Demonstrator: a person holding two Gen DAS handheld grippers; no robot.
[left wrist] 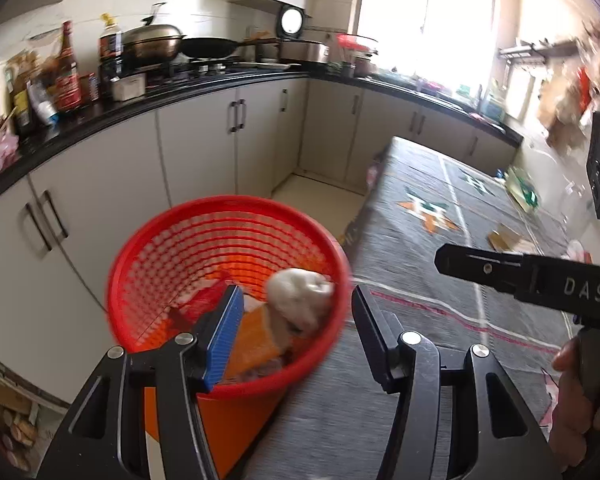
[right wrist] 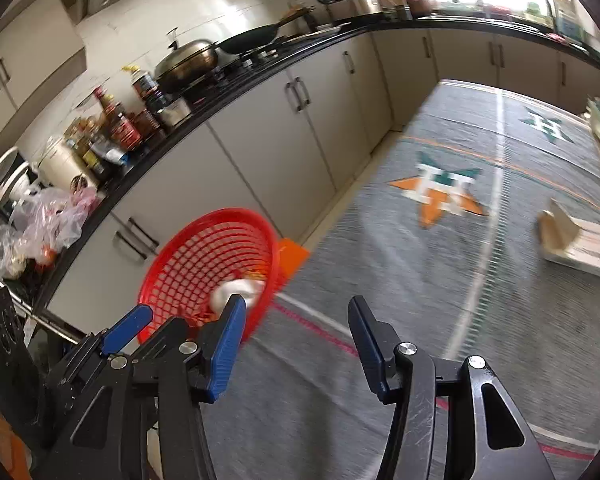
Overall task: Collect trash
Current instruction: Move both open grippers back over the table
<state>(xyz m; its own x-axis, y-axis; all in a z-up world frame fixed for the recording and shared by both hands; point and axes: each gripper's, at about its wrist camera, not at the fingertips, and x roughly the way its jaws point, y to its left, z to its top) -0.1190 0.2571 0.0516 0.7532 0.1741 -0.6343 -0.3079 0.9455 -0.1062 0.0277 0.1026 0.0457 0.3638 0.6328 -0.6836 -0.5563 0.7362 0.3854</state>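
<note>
A red mesh basket [left wrist: 172, 264] stands beside the table's left edge; it also shows in the right wrist view [right wrist: 196, 256]. A crumpled white paper ball [left wrist: 300, 296] lies in or just over it, on orange and red scraps; it shows in the right wrist view [right wrist: 236, 292] too. My left gripper [left wrist: 296, 320] is open and empty above the basket's near rim. My right gripper [right wrist: 296, 328] is open and empty over the grey tablecloth [right wrist: 380, 280], right of the basket. A cardboard box [right wrist: 580, 244] lies on the table at the right.
Grey cabinets [left wrist: 196, 140] with a black counter [left wrist: 204, 84] run behind, loaded with bottles, pans and plastic bags. An orange stool or box [left wrist: 228, 420] sits under the basket. A green packet [left wrist: 524, 192] lies on the table's far right.
</note>
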